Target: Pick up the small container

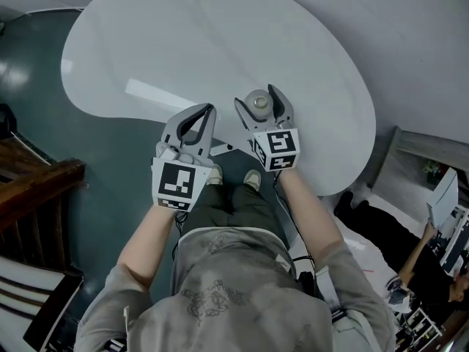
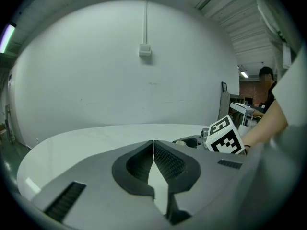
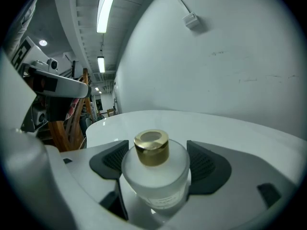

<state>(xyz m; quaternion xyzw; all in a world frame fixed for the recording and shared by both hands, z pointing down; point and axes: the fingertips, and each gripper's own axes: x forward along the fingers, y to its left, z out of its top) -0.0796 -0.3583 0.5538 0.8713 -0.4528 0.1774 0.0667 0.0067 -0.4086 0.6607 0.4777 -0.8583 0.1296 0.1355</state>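
Between spread jaws of right hand-held gripper [image 1: 257, 97]: small container [image 3: 154, 170], upright

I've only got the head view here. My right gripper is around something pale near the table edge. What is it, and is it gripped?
Observer: The right gripper view shows a small frosted container with a gold cap, standing upright.
Operator: So is the gripper clamped on it?
Observer: It doesn't look so. The right gripper has its jaws wide, one on either side of the container, not visibly pressing it.
Operator: And my left one?
Observer: In its own view, the left gripper has its jaws together with nothing between them.
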